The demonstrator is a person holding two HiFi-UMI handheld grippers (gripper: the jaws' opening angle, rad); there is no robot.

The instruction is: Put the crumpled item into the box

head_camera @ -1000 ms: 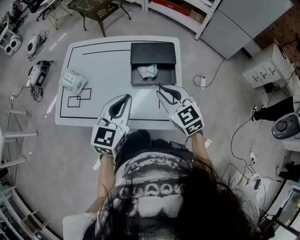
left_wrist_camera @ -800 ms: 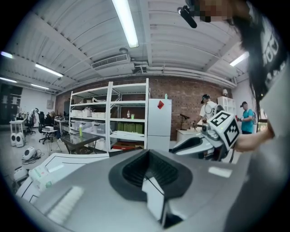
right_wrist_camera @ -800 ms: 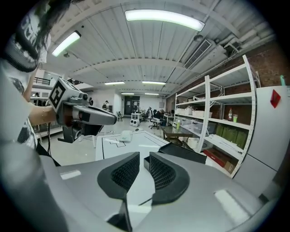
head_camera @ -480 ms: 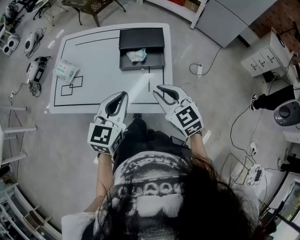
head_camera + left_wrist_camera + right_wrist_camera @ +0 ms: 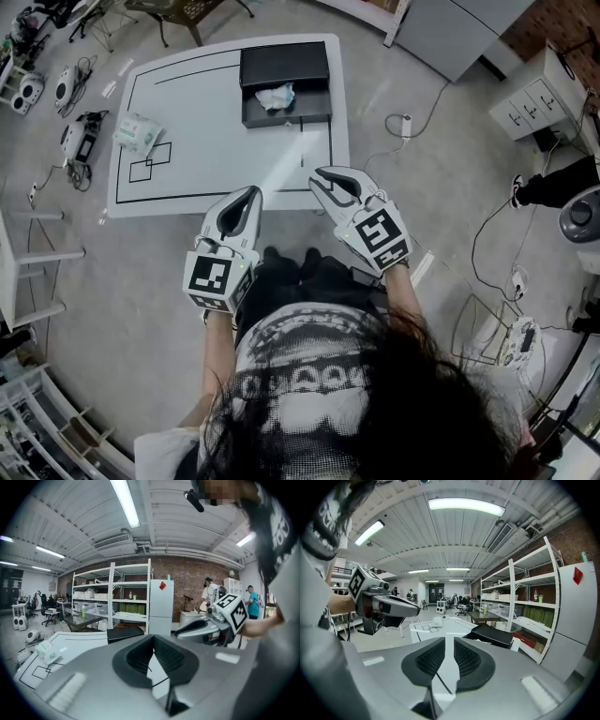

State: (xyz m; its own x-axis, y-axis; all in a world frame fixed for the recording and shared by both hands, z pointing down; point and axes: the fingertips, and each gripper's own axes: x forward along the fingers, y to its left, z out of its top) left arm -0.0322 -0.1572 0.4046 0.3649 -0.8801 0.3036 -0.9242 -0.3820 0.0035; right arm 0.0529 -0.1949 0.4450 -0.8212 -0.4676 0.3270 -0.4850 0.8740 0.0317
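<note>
The crumpled white item lies in the open tray of the black box at the far side of the white table. Both grippers hang over the floor, just short of the table's near edge and far from the box. My left gripper is shut and empty, its pads meeting at the tips. My right gripper holds nothing, and a narrow gap shows between its pads. The box is a low dark shape in the left gripper view and also shows in the right gripper view.
A green-and-white packet sits at the table's left by two drawn squares. Speakers and cables lie on the floor to the left, and a power strip lies to the right. White cabinets stand at the far right.
Both grippers have drawn back from over the table's front edge to beyond it, and the table sits farther off. The crumpled item stays in the box.
</note>
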